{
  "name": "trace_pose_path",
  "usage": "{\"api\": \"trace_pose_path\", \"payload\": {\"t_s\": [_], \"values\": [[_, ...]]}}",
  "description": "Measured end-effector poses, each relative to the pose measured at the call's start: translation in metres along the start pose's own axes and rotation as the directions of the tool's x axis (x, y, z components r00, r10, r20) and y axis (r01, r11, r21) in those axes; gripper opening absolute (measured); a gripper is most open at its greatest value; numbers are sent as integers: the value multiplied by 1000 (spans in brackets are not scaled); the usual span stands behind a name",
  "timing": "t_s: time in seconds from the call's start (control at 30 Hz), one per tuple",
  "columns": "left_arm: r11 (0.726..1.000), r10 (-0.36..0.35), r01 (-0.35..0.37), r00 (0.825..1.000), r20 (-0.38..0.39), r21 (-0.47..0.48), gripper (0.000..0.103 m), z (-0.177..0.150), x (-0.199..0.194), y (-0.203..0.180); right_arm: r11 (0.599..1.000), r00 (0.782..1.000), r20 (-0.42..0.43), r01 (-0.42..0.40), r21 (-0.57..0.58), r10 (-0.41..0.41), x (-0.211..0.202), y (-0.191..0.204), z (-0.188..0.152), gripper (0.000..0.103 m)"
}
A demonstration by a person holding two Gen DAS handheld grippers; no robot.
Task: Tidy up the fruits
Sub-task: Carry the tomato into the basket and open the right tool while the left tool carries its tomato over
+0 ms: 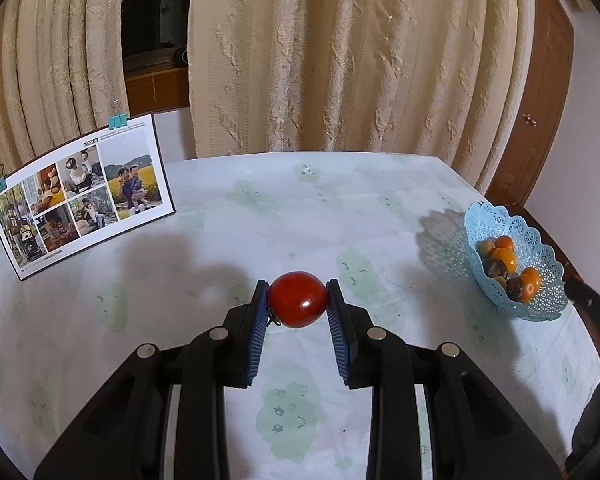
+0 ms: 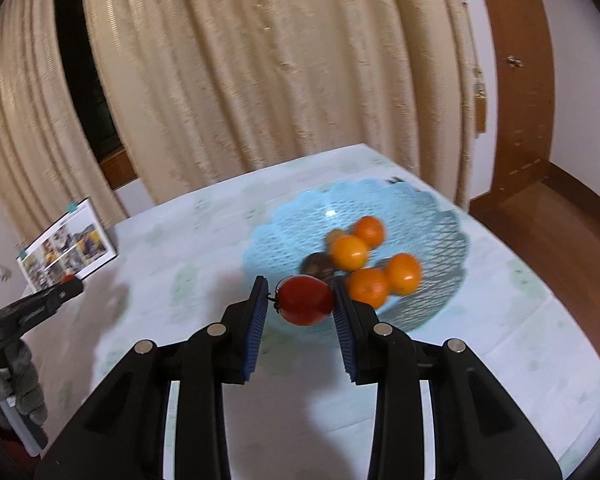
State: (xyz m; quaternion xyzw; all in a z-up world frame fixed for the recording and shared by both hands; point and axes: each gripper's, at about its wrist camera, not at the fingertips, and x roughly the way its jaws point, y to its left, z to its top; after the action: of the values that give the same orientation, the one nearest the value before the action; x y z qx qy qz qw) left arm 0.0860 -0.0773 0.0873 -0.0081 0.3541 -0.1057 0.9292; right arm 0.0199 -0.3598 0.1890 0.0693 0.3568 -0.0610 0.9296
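Observation:
My left gripper (image 1: 297, 300) is shut on a red tomato (image 1: 296, 298) and holds it above the middle of the table. My right gripper (image 2: 301, 300) is shut on a second red tomato (image 2: 305, 299), held just over the near rim of a light blue lattice basket (image 2: 428, 216). The basket holds several oranges (image 2: 350, 252) and a few dark brown fruits (image 2: 316, 263). In the left wrist view the basket (image 1: 540, 308) sits at the table's right edge. The left gripper shows at the far left of the right wrist view (image 2: 66, 290).
A photo collage board (image 1: 80, 196) with teal binder clips stands at the table's back left. The table wears a pale cloth with green prints (image 1: 260, 220). Beige curtains (image 1: 340, 60) hang behind, and a wooden door frame (image 2: 512, 80) stands at right.

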Motion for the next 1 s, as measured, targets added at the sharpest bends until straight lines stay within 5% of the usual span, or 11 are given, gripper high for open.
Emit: {"api": "trace_pose_path", "payload": {"t_s": [0.53, 0.8, 1.0], "values": [[999, -19, 19, 1000, -4, 47, 29, -4, -1, -21, 987, 997, -38, 67, 144, -62, 26, -63, 6, 35], [996, -30, 30, 1000, -2, 79, 30, -3, -3, -40, 975, 992, 43, 104, 197, -115, 4, -76, -2, 52], [991, -50, 50, 999, -9, 125, 30, -3, 0, -70, 954, 958, 148, 213, 209, -246, -19, -80, -17, 63]]}}
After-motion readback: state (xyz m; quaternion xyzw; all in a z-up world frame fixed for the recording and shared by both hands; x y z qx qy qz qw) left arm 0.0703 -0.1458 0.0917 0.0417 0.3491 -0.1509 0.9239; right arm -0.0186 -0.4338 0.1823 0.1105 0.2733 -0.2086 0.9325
